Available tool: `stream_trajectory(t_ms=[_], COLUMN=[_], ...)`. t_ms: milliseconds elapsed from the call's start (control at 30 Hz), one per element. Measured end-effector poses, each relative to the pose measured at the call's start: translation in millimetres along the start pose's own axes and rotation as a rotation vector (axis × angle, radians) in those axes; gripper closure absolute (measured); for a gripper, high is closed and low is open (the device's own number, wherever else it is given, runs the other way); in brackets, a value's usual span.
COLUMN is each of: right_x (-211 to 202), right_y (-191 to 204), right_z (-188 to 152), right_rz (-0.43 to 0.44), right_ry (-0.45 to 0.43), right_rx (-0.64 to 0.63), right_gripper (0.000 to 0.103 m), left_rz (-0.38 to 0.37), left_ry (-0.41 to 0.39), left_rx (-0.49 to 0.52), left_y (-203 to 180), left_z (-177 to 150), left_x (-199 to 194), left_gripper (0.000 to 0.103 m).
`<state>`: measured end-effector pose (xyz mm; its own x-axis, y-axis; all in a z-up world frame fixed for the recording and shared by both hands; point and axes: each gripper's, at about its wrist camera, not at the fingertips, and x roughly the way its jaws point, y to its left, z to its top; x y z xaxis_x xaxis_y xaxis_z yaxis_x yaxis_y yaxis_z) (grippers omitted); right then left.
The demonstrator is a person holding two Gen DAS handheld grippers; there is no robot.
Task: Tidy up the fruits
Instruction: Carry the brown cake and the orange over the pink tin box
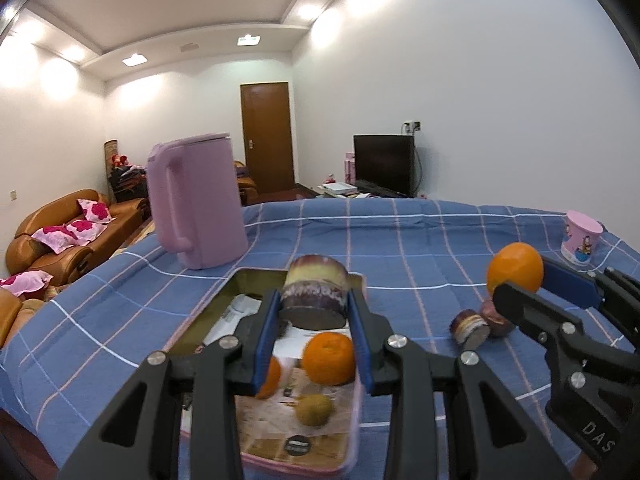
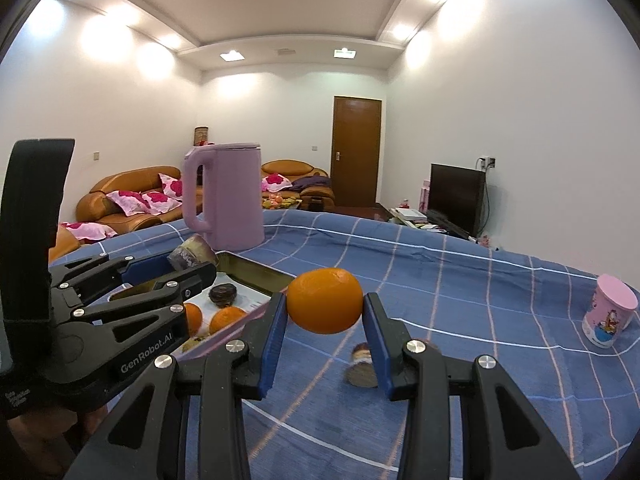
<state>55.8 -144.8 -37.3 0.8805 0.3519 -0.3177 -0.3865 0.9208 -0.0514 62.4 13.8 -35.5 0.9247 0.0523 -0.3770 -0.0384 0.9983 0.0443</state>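
My left gripper (image 1: pixel 314 300) is shut on a purple sugarcane piece (image 1: pixel 314 296), held above the pink-rimmed tray (image 1: pixel 356 432). In the tray lie two oranges (image 1: pixel 329 358), a small yellow-green fruit (image 1: pixel 314 410) and, in the right wrist view, a dark fruit (image 2: pixel 223 295). My right gripper (image 2: pixel 325 306) is shut on a large orange (image 2: pixel 325 306), held above the blue checked cloth to the right of the tray (image 2: pixel 256 276). Another sugarcane piece (image 1: pixel 470 328) and a dark reddish fruit (image 1: pixel 496 320) lie on the cloth below it.
A lilac kettle (image 1: pixel 200 204) stands just behind the tray. A pink printed cup (image 1: pixel 580 238) stands near the table's right edge. Beyond the table are a brown sofa (image 1: pixel 68 232) at left and a dark screen (image 1: pixel 384 164) at the back right.
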Motion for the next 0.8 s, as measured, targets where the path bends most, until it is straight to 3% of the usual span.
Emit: stream_trajectory(t_ms=[800], right_x=[26], right_y=[49], right_z=[13], right_rz=[0.110], right_ry=[0.008], right_rx=[-0.051], right_gripper=[0.062], left_rz=[0.132], left_ry=[0.040], left_rx=[-0.065], left_y=[73], left_z=[-3], left_x=[9], left_gripper=[0.067])
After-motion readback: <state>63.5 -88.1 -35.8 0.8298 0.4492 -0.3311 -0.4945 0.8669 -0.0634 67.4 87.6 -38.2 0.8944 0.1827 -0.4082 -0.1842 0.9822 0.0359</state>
